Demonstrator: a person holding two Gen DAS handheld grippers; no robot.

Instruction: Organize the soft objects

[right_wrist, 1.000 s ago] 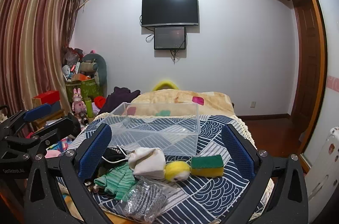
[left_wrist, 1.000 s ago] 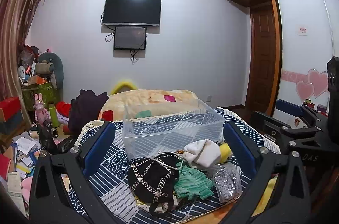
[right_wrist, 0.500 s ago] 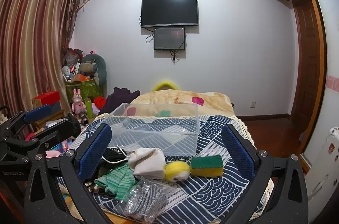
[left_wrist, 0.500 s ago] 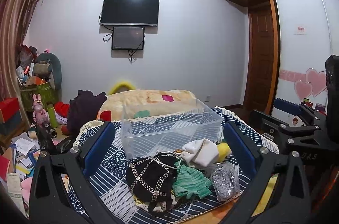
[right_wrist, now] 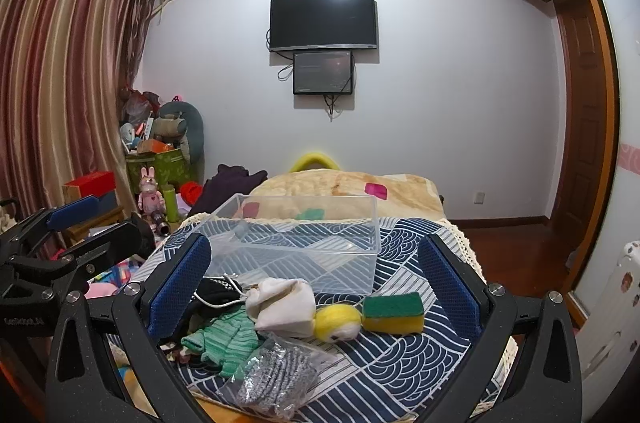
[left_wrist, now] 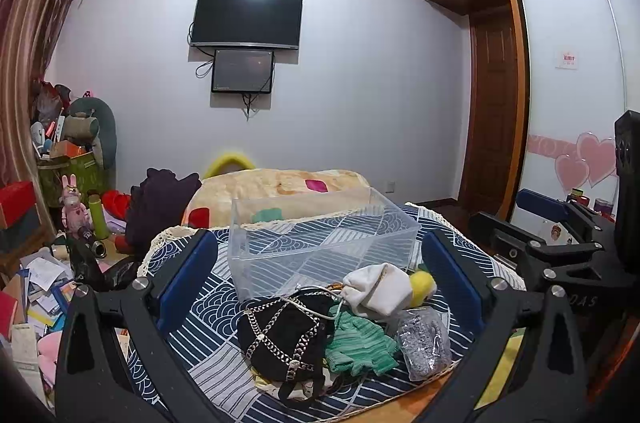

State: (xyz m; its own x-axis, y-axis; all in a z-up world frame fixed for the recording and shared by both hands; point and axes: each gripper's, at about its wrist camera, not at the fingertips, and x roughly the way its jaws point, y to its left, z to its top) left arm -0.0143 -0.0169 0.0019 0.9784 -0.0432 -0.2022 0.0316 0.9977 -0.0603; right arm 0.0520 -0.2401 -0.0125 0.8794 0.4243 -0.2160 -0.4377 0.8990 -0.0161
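A clear plastic bin [left_wrist: 320, 239] [right_wrist: 296, 243] stands empty on a blue patterned cloth [right_wrist: 400, 355]. In front of it lie a black chain bag [left_wrist: 284, 335], a white pouch [left_wrist: 380, 291] [right_wrist: 284, 307], a green knit piece [left_wrist: 360, 347] [right_wrist: 224, 339], a yellow plush [right_wrist: 338, 323], a green-and-yellow sponge [right_wrist: 394, 311] and a bagged grey item [left_wrist: 424, 343] [right_wrist: 276, 375]. My left gripper [left_wrist: 320, 275] is open, held above and short of the pile. My right gripper [right_wrist: 316, 279] is open beside it, also empty.
Behind the table is a bed with a beige blanket [right_wrist: 352, 187]. Clutter, a pink rabbit toy [right_wrist: 150, 191] and boxes fill the floor at left. A wooden door [left_wrist: 492, 119] and wardrobe stand at right. A TV [right_wrist: 324, 21] hangs on the far wall.
Both grippers stay open and nearly still; the left view drifts very slightly. Nothing on the table has moved.
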